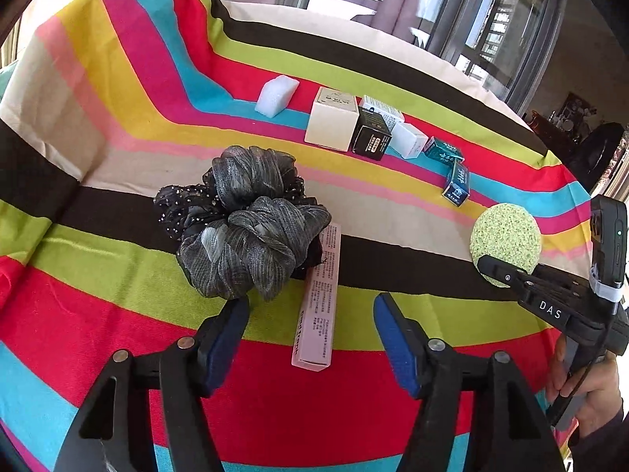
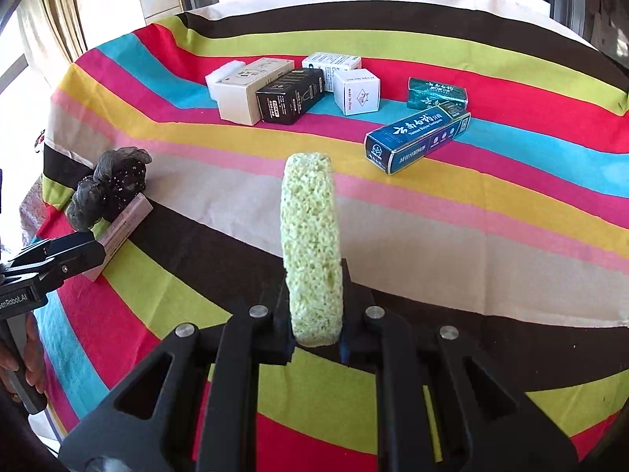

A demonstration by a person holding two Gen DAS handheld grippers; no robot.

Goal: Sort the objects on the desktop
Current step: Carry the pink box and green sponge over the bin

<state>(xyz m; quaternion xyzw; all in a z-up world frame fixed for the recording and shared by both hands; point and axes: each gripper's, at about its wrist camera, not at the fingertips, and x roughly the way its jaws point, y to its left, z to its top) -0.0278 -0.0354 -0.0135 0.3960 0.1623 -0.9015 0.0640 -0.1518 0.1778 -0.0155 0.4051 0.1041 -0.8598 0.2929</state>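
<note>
My right gripper (image 2: 314, 314) is shut on a round green sponge (image 2: 311, 247), held on edge above the striped cloth; the sponge also shows in the left wrist view (image 1: 506, 242). My left gripper (image 1: 312, 322) is open and empty, just short of a pile of dark grey scrunchies (image 1: 245, 222) and a long pink box (image 1: 319, 299) lying between its fingers. The scrunchies (image 2: 108, 187) and the pink box (image 2: 122, 228) show at the left of the right wrist view.
At the back stand a white foam block (image 1: 276, 95), a cream box (image 2: 251, 90), a black box (image 2: 291, 96), two white boxes (image 2: 357, 90), and two teal toothpaste boxes (image 2: 416, 137). The striped cloth (image 2: 471, 204) covers the table.
</note>
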